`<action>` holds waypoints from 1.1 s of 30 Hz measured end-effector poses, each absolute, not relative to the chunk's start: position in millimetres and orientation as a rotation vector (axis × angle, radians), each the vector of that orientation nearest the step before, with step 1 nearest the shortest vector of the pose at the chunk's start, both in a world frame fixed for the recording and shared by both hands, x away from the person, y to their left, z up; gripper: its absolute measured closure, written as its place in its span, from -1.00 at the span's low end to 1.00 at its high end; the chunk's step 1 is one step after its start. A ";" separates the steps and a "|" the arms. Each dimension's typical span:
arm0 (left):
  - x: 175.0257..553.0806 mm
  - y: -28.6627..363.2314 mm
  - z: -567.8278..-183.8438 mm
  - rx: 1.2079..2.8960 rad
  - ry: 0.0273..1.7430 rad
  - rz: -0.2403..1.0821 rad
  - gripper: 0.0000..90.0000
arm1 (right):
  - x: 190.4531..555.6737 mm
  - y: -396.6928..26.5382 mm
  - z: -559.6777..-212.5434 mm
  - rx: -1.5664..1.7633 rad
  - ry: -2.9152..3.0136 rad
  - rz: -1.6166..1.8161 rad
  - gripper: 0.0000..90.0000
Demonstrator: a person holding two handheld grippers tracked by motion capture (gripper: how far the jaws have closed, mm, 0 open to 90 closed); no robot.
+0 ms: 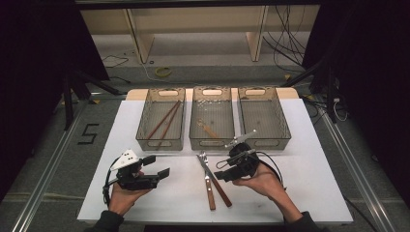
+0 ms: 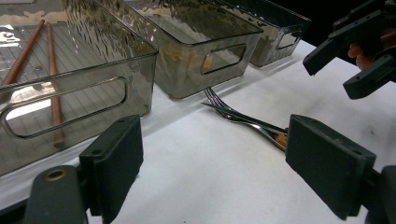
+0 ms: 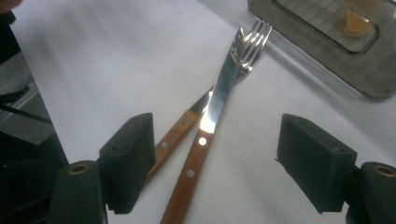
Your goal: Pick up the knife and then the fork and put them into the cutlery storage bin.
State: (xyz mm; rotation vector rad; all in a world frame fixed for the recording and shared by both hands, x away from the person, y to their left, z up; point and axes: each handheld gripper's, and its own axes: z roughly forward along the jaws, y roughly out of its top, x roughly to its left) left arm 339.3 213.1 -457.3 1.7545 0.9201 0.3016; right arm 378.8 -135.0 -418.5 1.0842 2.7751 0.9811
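Observation:
A knife [image 1: 222, 191] and a fork [image 1: 211, 195], both with wooden handles, lie crossed on the white table [image 1: 300, 188] in front of the middle bin [image 1: 211, 118]. My right gripper [image 1: 220, 170] hovers open just right of them. In the right gripper view the knife [image 3: 219, 98] lies over the fork [image 3: 254, 46], between and beyond the jaws of the right gripper [image 3: 222, 163]. My left gripper [image 1: 157, 166] is held open at the front left, nothing in it. In the left gripper view the left gripper [image 2: 219, 168] faces the cutlery [image 2: 243, 119] and the right gripper [image 2: 355, 56].
Three clear grey bins stand in a row at the back. The left bin [image 1: 162, 118] holds two brown chopsticks [image 1: 163, 123]. A small wooden-handled piece [image 1: 208, 128] lies in the middle bin. The right bin [image 1: 263, 118] looks bare. Table edges run close at front and sides.

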 end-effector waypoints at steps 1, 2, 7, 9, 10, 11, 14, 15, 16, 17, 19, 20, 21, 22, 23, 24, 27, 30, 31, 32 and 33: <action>339.4 213.1 -457.4 1.754 0.921 0.301 -0.58 | 378.2 -134.6 -419.4 1.077 2.777 0.973 -0.37; 339.5 213.1 -457.4 1.754 0.922 0.300 -0.58 | 377.6 -134.2 -420.4 1.076 2.782 0.968 -0.36; 339.2 212.7 -457.6 1.763 0.917 0.302 -0.58 | 375.0 -131.5 -424.8 1.068 2.801 0.926 -0.33; 339.4 212.9 -457.5 1.764 0.915 0.304 -0.58 | 373.9 -130.1 -425.7 1.056 2.807 0.918 -0.29; 339.3 212.7 -457.5 1.763 0.916 0.303 -0.58 | 373.4 -129.7 -425.9 1.046 2.810 0.911 -0.28; 339.1 212.5 -457.5 1.763 0.915 0.303 -0.58 | 372.8 -129.0 -426.3 1.044 2.809 0.899 -0.28; 338.5 212.1 -457.6 1.765 0.913 0.302 -0.58 | 371.2 -126.5 -429.1 1.025 2.824 0.862 -0.23; 338.5 212.1 -457.6 1.765 0.913 0.301 -0.58 | 370.5 -125.4 -430.2 1.022 2.832 0.852 -0.22; 338.6 212.2 -457.6 1.764 0.913 0.301 -0.58 | 369.9 -123.9 -431.6 1.017 2.839 0.832 -0.21; 338.8 212.2 -457.7 1.764 0.914 0.300 -0.58 | 369.4 -122.4 -433.1 1.009 2.846 0.807 -0.20; 339.3 212.4 -457.9 1.768 0.911 0.302 -0.58 | 368.5 -119.3 -436.2 1.004 2.855 0.776 -0.16; 339.3 212.3 -457.9 1.767 0.912 0.301 -0.58 | 368.2 -117.9 -437.5 1.005 2.857 0.757 -0.14; 339.3 212.1 -458.0 1.768 0.909 0.301 -0.58 | 368.0 -116.7 -438.6 1.008 2.862 0.740 -0.12; 339.3 211.8 -458.1 1.767 0.911 0.301 -0.58 | 367.9 -115.4 -440.2 1.000 2.862 0.734 -0.10; 339.3 211.6 -458.1 1.767 0.910 0.300 -0.58 | 367.4 -114.0 -441.3 0.999 2.864 0.719 -0.08; 339.3 211.6 -458.2 1.768 0.910 0.300 -0.58 | 366.7 -112.3 -442.3 0.993 2.869 0.706 -0.07; 339.4 211.7 -458.3 1.772 0.908 0.300 -0.58 | 364.8 -108.6 -445.3 0.975 2.878 0.658 -0.01; 339.1 211.1 -458.2 1.773 0.907 0.301 -0.58 | 365.1 -106.9 -448.1 0.980 2.886 0.646 0.03; 339.0 210.9 -458.3 1.775 0.907 0.300 -0.58 | 365.5 -106.5 -449.3 0.975 2.890 0.642 0.05; 339.0 210.8 -458.3 1.776 0.906 0.299 -0.58 | 365.6 -105.8 -450.3 0.973 2.894 0.636 0.07; 338.8 210.6 -458.4 1.776 0.905 0.299 -0.58 | 365.6 -105.0 -451.4 0.973 2.898 0.634 0.11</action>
